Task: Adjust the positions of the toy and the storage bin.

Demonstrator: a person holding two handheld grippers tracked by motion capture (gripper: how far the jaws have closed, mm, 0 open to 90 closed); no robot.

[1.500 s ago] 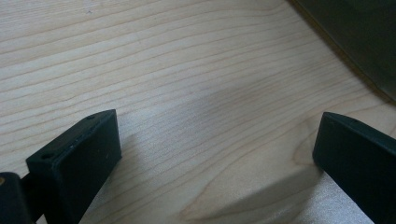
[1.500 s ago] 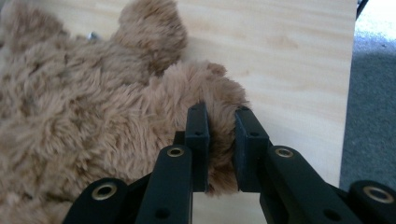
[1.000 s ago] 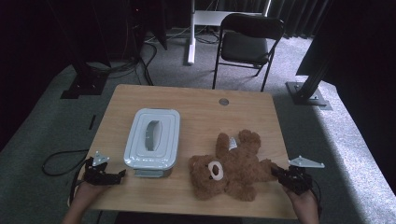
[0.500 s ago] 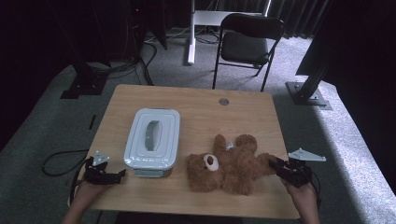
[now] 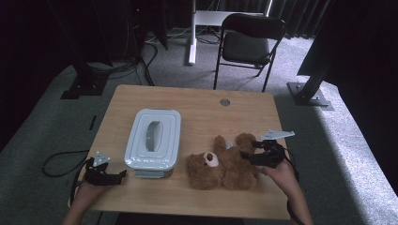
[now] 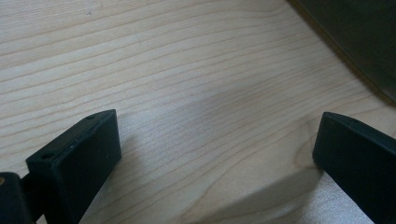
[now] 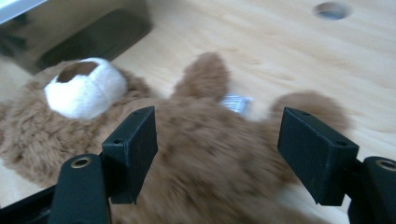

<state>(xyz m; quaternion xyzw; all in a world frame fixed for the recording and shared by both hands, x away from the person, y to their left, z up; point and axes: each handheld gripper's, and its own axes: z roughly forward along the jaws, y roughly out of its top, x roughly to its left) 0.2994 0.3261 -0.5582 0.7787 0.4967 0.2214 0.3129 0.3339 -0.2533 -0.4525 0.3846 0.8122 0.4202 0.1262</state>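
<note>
While my left gripper [image 5: 105, 177] rests jaws apart at the desk's [image 5: 197, 105] near-left corner, my right gripper [image 7: 217, 154], jaws spread, straddles the teddy bear [image 5: 220, 164] for a grab

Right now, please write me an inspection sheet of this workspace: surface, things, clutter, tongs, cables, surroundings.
Surface: wooden table, round hole near far edge.
Things: brown teddy bear lying on its back; pale blue lidded box, shut.
Clutter: nothing seen.
Tongs: left tongs open, low over bare wood; right tongs open over the bear's body.
Cables: one trails from left tongs onto carpet.
Surroundings: folding chair, dark stands.
</note>
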